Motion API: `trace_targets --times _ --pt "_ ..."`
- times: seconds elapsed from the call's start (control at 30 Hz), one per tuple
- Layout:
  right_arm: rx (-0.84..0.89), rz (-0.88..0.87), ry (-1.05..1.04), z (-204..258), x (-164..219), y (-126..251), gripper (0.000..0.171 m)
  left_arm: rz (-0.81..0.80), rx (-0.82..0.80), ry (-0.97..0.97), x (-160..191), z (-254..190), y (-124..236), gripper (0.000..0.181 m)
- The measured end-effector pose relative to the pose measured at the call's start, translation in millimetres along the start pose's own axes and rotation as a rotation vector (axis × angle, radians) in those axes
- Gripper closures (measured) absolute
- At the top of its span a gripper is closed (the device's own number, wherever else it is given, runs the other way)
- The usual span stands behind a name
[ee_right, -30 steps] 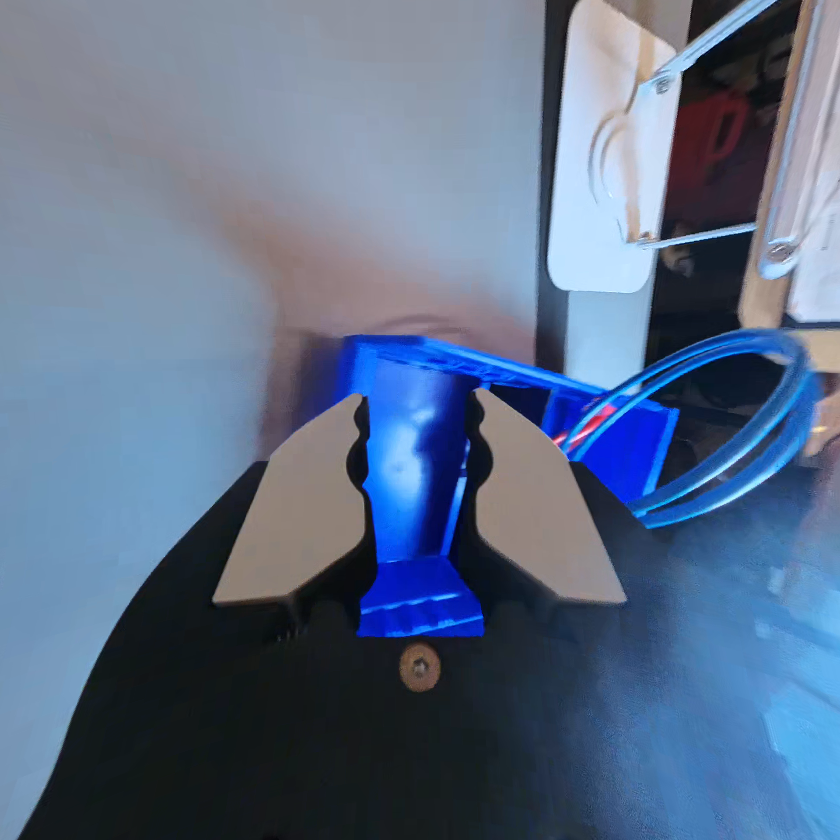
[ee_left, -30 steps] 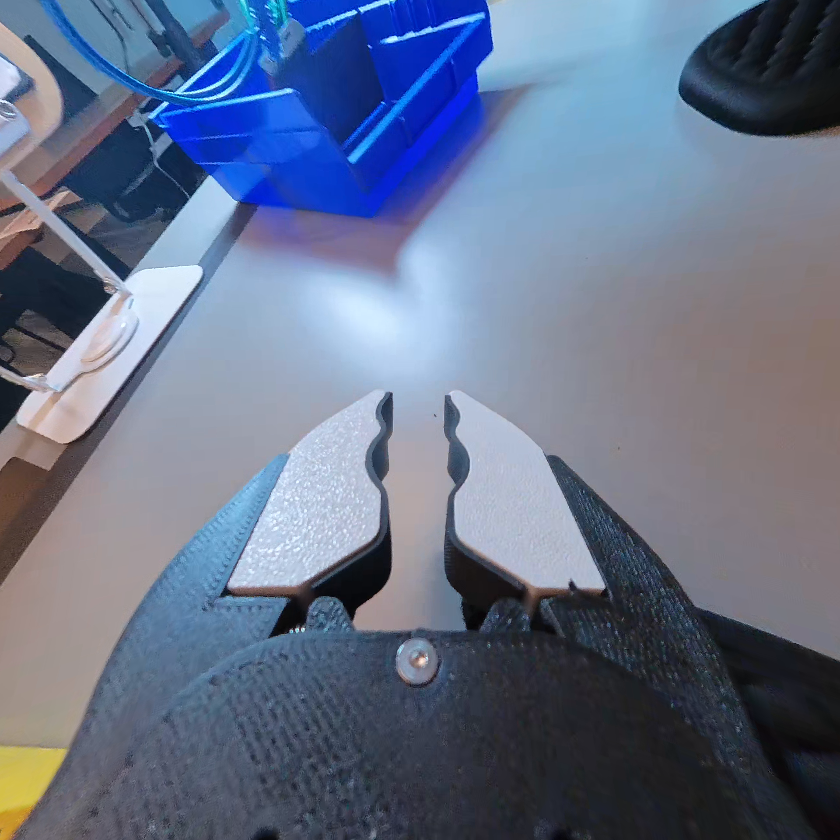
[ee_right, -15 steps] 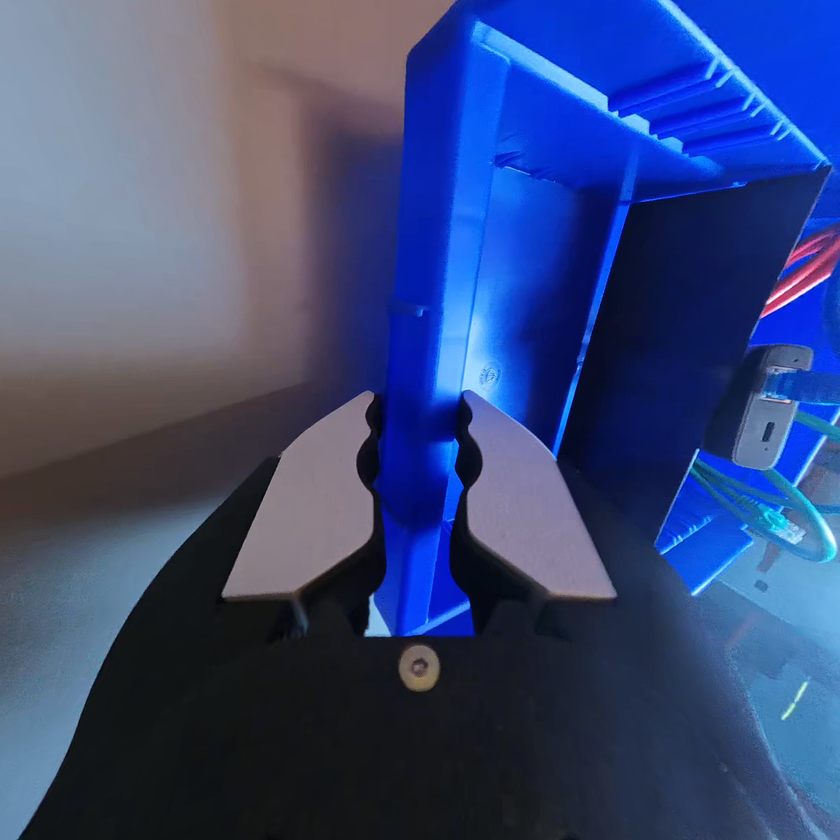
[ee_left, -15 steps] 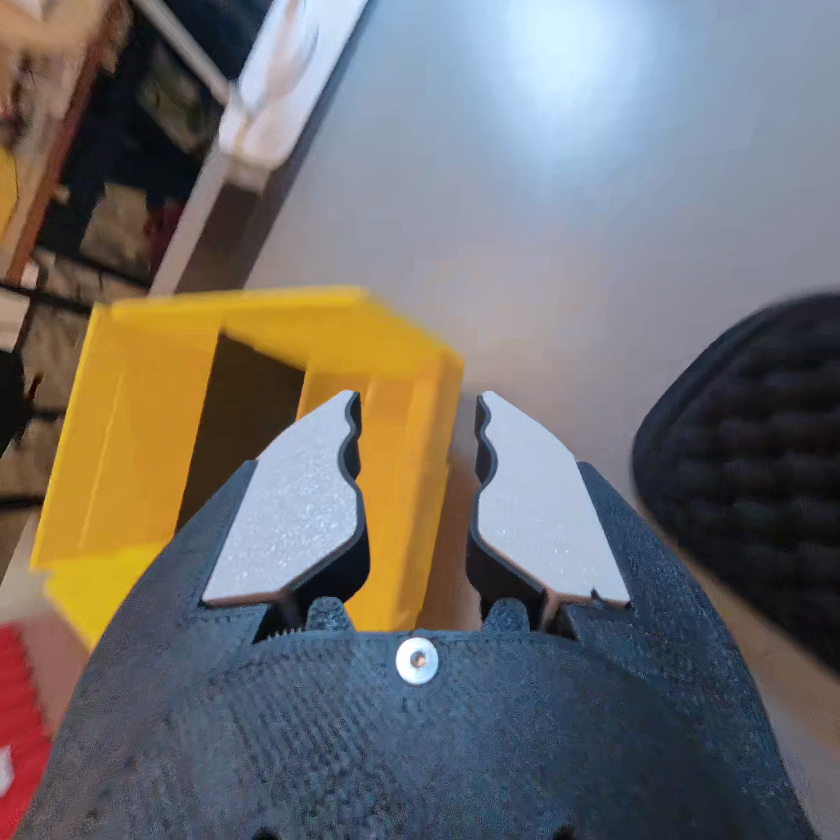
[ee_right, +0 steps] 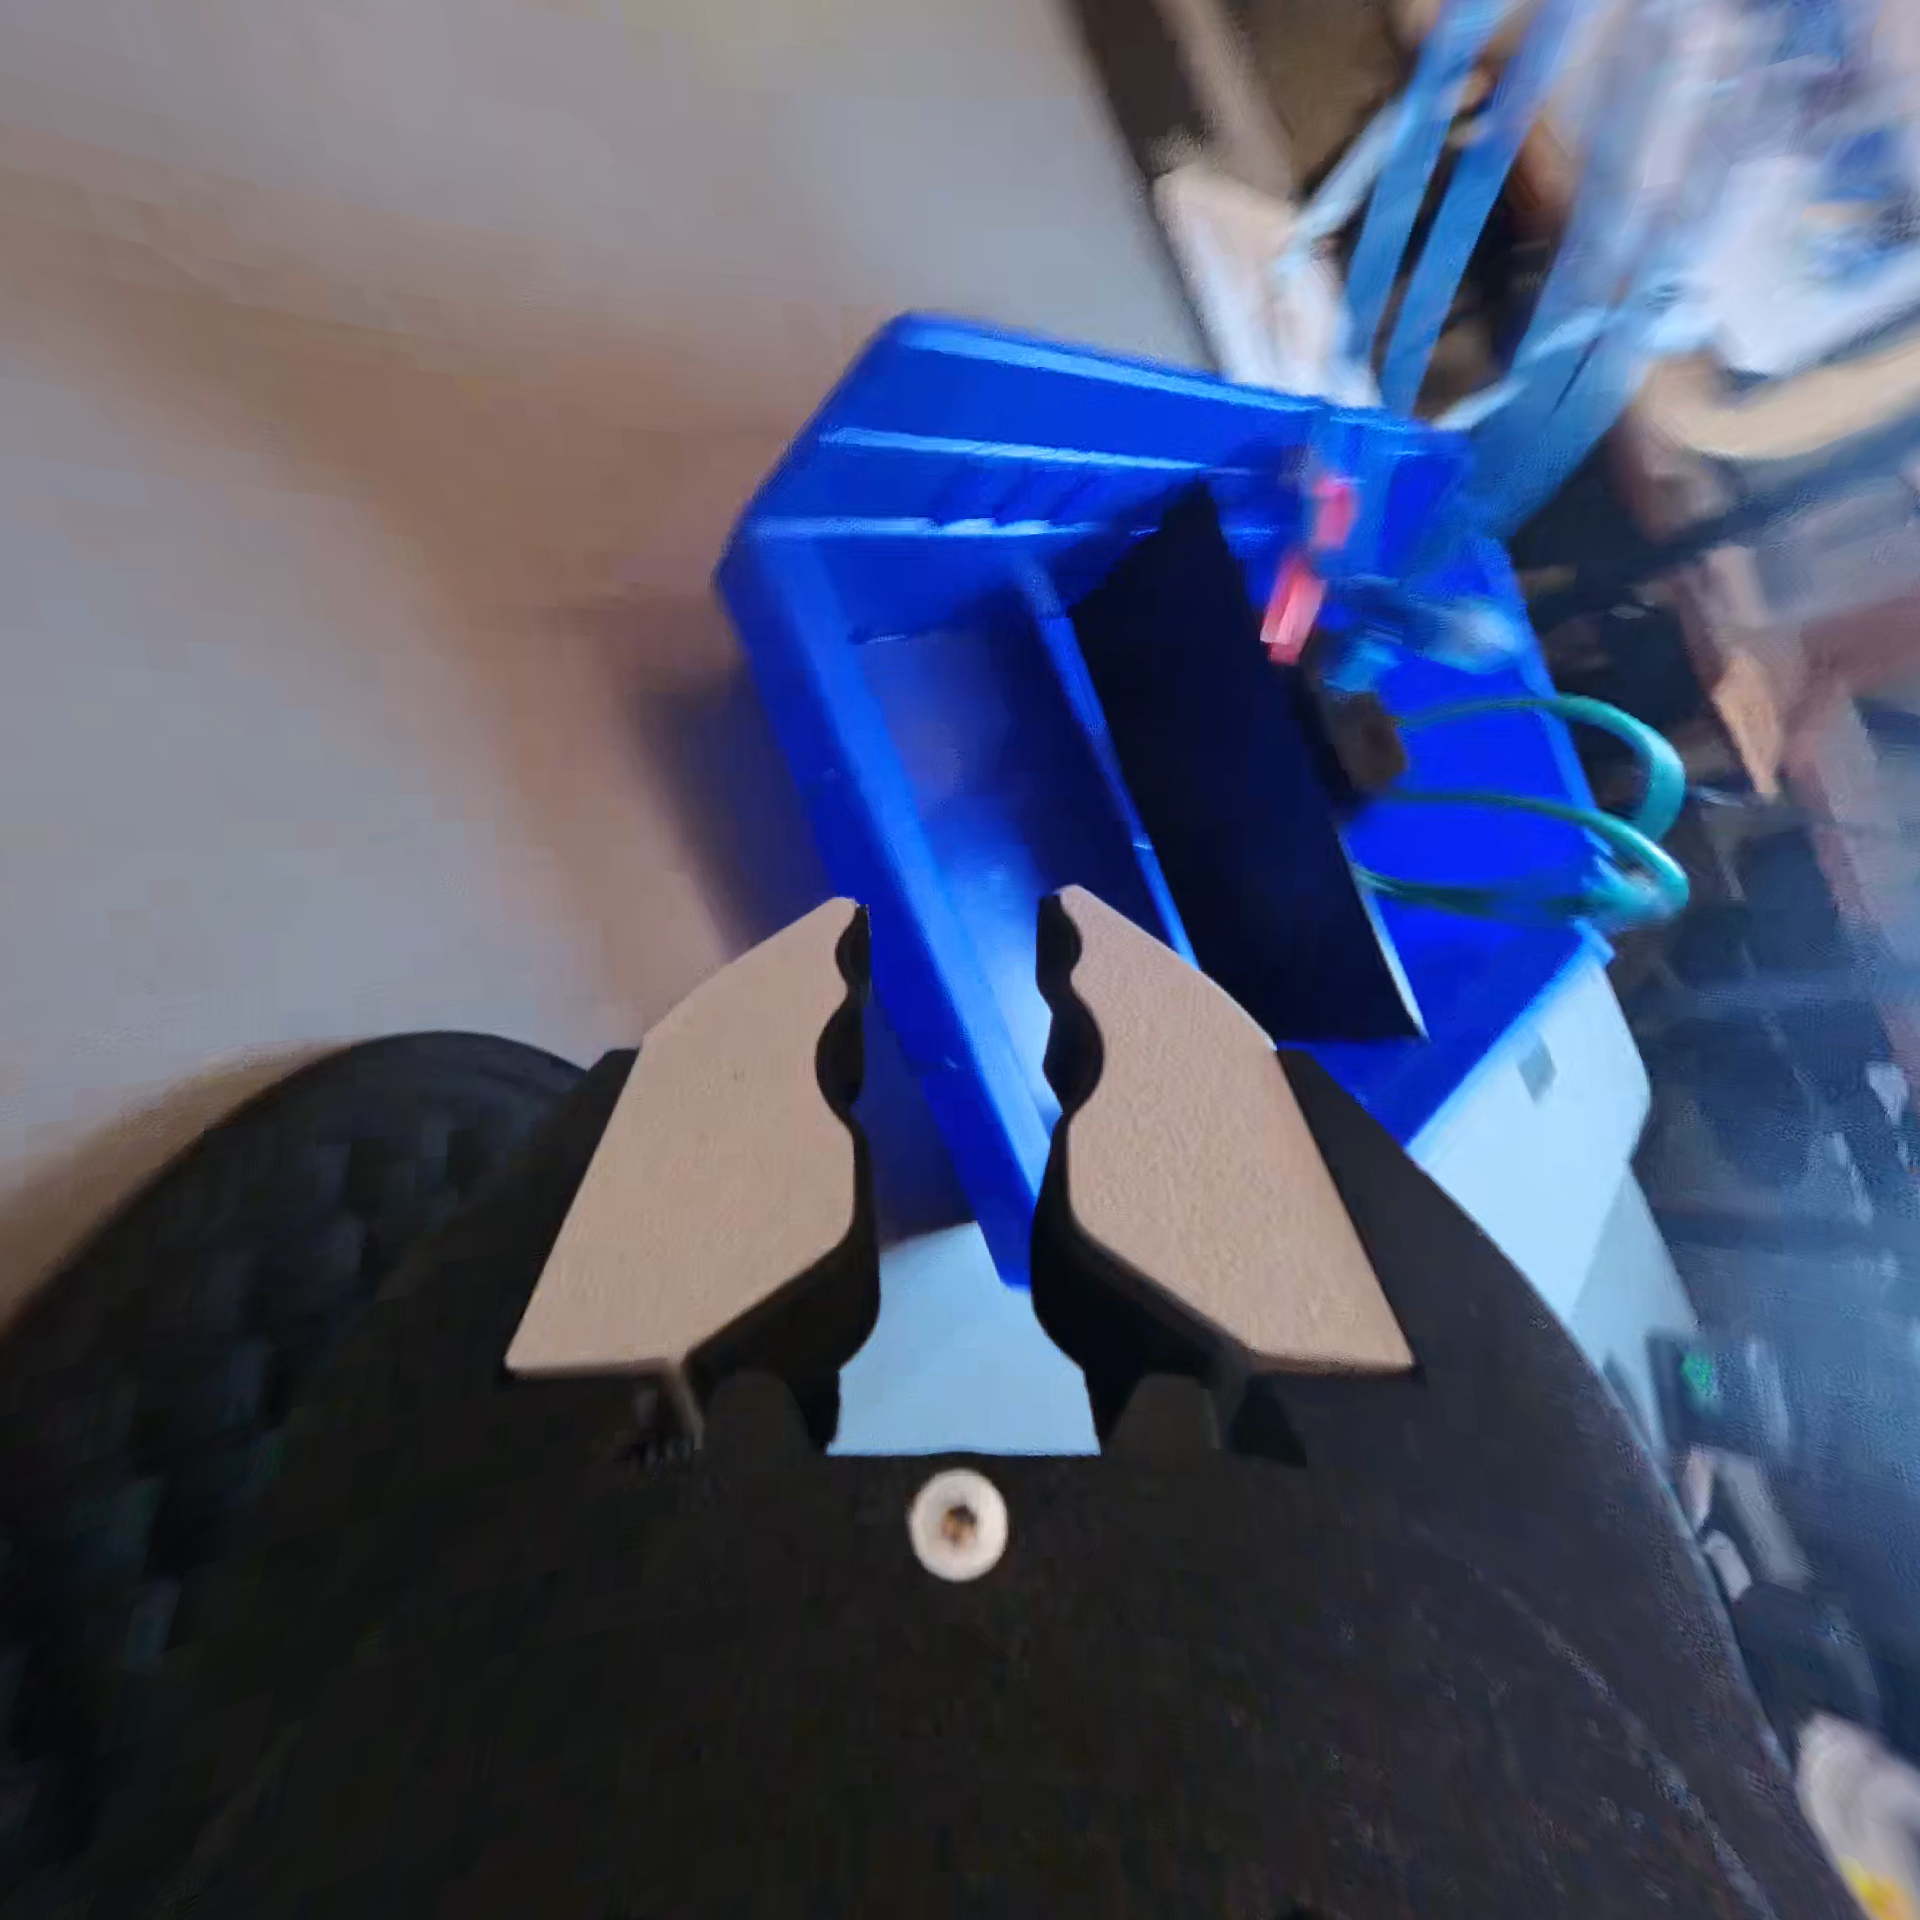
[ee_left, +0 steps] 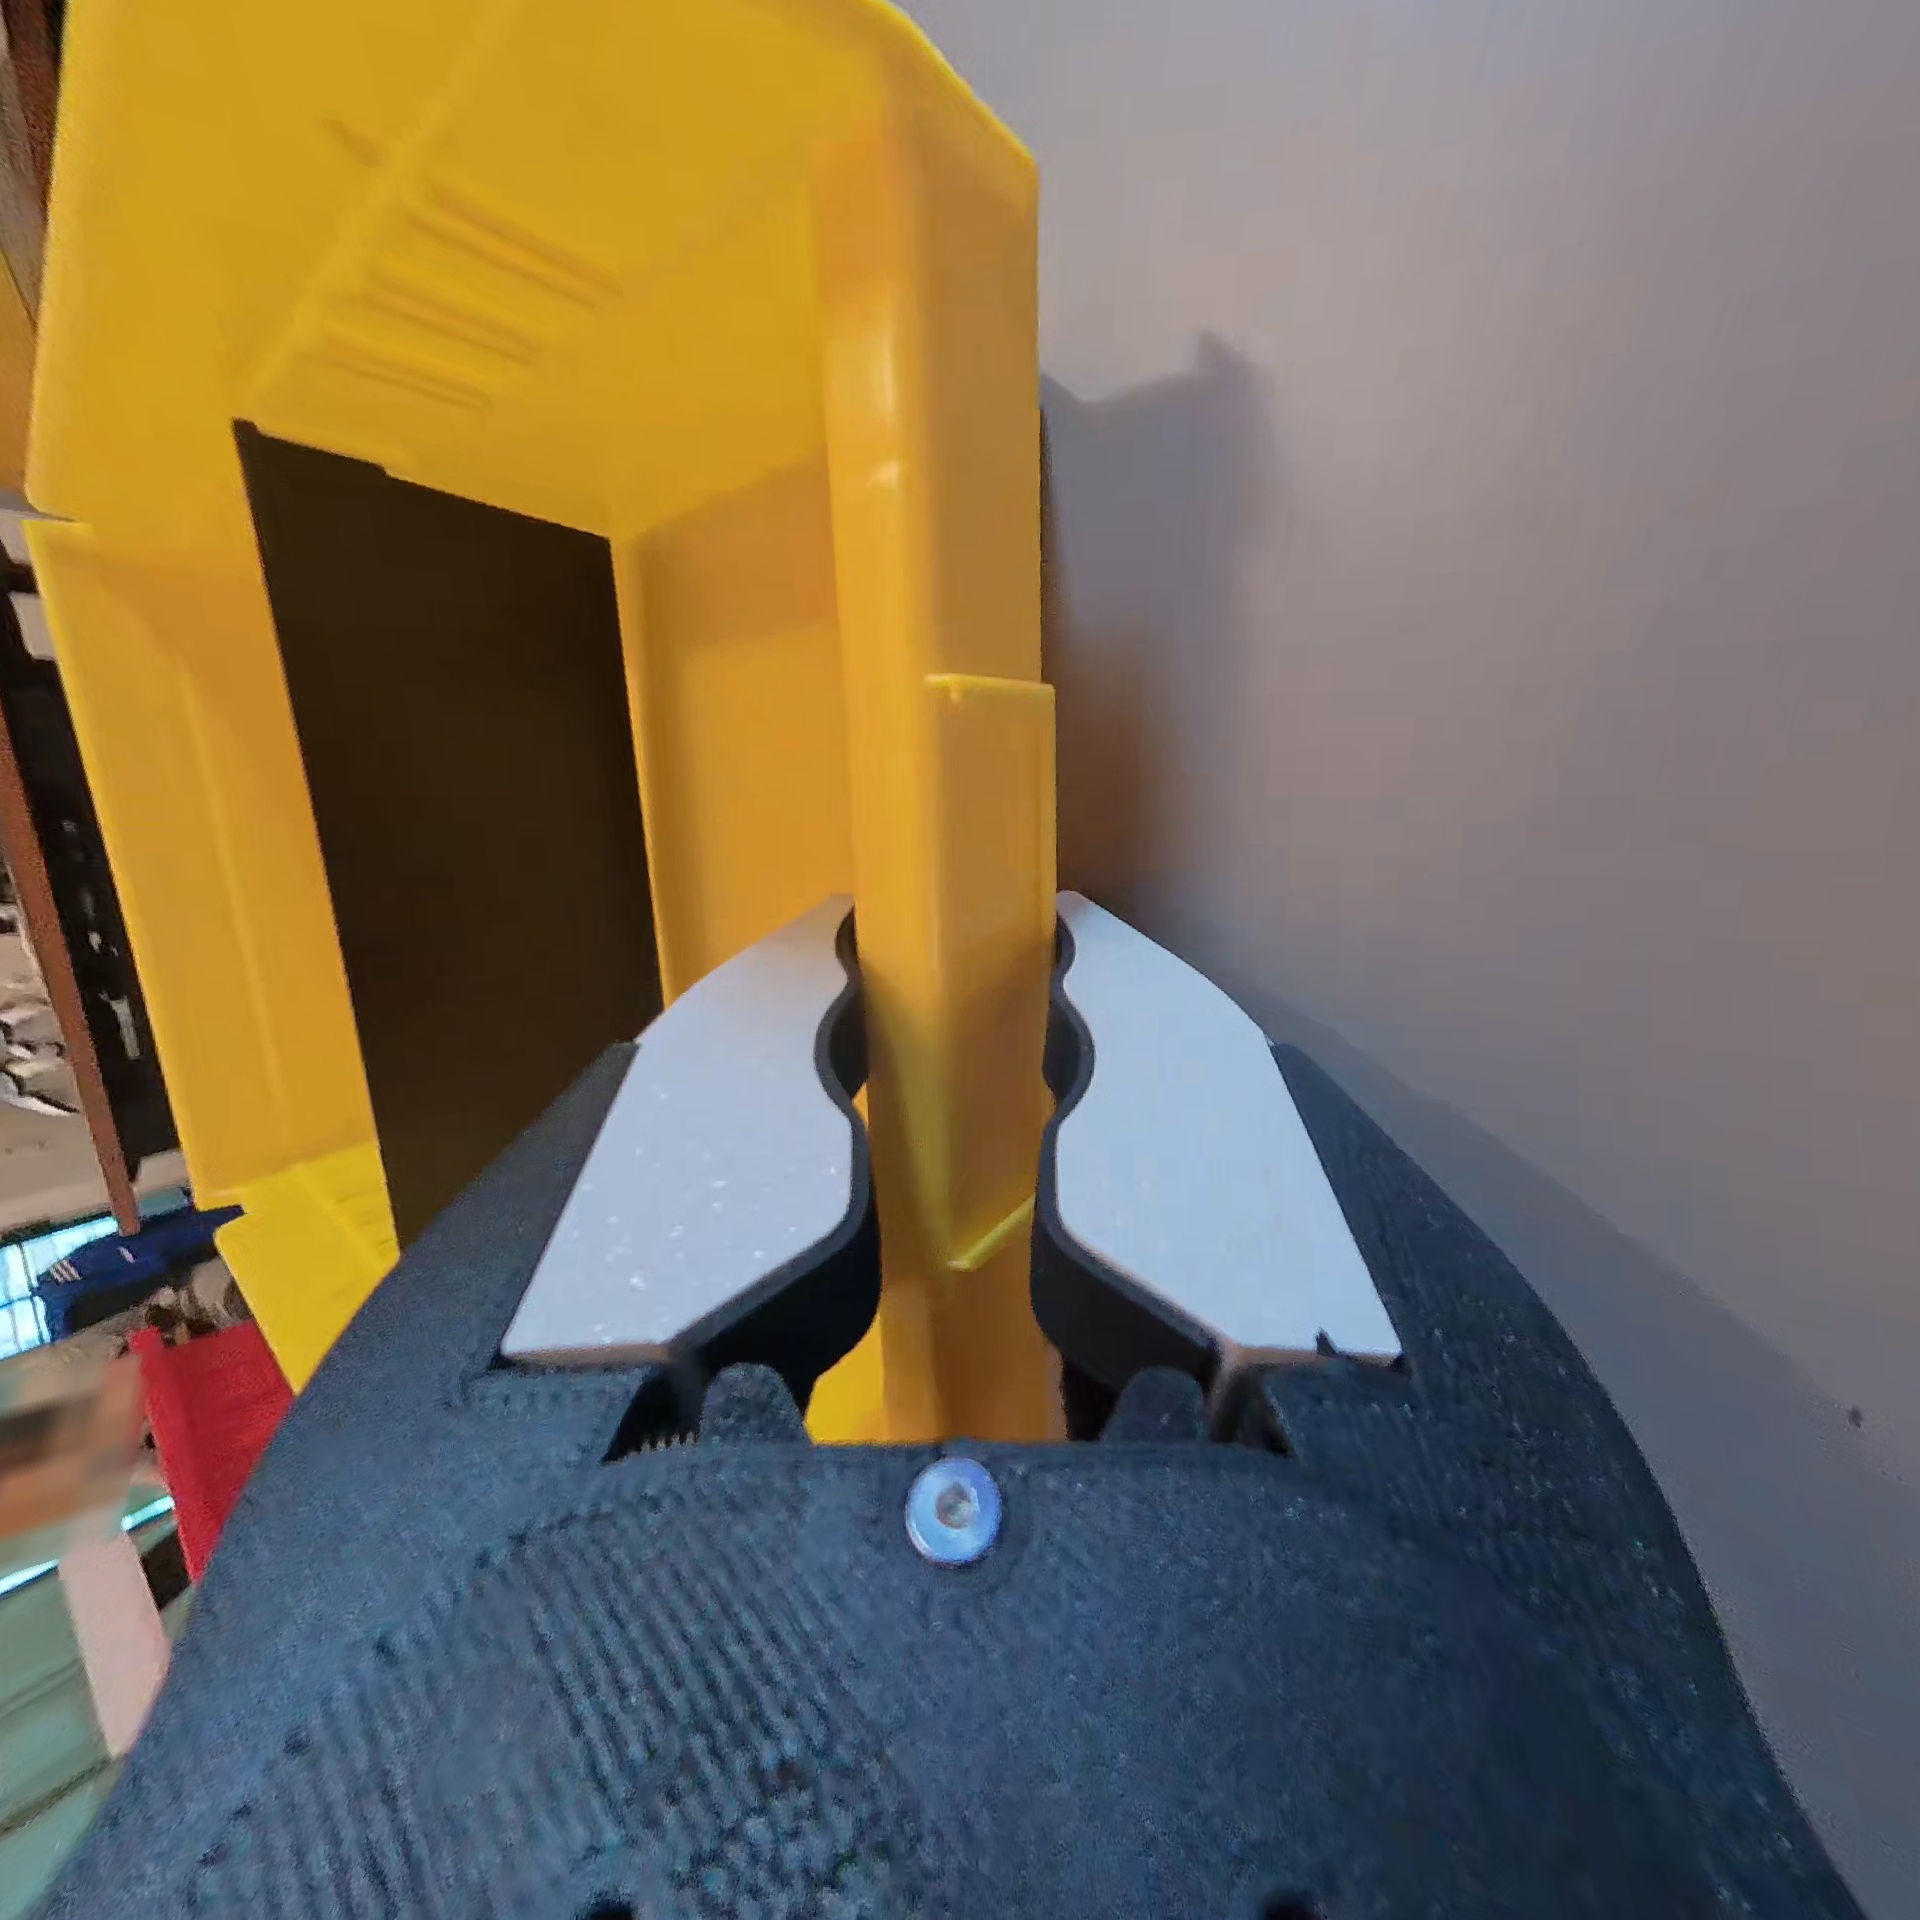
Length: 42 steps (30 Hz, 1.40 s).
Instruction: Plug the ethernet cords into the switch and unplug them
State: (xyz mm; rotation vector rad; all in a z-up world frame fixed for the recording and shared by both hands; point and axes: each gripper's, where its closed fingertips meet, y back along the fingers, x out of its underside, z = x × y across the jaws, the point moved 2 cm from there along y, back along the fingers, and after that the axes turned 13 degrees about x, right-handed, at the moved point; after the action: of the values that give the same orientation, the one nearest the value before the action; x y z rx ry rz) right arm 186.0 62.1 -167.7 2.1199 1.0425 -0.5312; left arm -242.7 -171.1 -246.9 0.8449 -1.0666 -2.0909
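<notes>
In the right wrist view a blue bin (ee_right: 935,727) sits on the table with a black divider (ee_right: 1226,790) inside. Behind the divider lies a small dark device (ee_right: 1351,738), blurred, with green ethernet cords (ee_right: 1631,831), blue cords (ee_right: 1455,208) and a red plug (ee_right: 1294,613) around it. My right gripper (ee_right: 951,914) is open, its jaws a finger-width apart above the near end of the bin's left wall. In the left wrist view my left gripper (ee_left: 956,925) is shut on the right wall of a yellow bin (ee_left: 520,260). That bin holds a black divider (ee_left: 457,810).
A black textured rounded object (ee_right: 260,1247) lies at the lower left of the right wrist view. The grey table (ee_left: 1558,623) runs along the yellow bin's right side. The table edge (ee_right: 1558,1143) is by the blue bin, with clutter beyond it. A red thing (ee_left: 208,1392) lies left of the yellow bin.
My left gripper moved onto the yellow bin's right wall and closed on it. My right gripper, which held the blue bin's left wall, has drawn back; the bin now looks farther off.
</notes>
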Motion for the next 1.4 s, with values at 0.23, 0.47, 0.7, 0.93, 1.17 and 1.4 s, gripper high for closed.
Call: trace_targets --times 0.23,0.47,0.7,0.93,1.17,1.4 --pt "0.232 0.098 -0.599 -59 80 33 0.124 -0.109 0.033 -0.19 -96 -14 -20 0.151" --pt "0.149 0.135 -0.751 -52 91 -20 0.116 -0.215 0.06 -0.255 -195 -29 -34 0.141" --pt "0.168 0.173 -0.729 -53 91 -44 0.149 -0.797 0.6 0.262 -297 -122 52 0.132" --pt "0.25 0.166 -0.609 -28 65 -16 0.153 -0.74 0.434 0.373 -336 -129 13 0.126" --pt "0.428 0.104 -0.488 -5 33 55 0.156 -0.82 0.319 0.287 -323 -147 74 0.144" --pt "0.463 -0.076 -0.446 33 -35 140 0.156 -0.878 0.077 0.177 -265 -188 186 0.154"
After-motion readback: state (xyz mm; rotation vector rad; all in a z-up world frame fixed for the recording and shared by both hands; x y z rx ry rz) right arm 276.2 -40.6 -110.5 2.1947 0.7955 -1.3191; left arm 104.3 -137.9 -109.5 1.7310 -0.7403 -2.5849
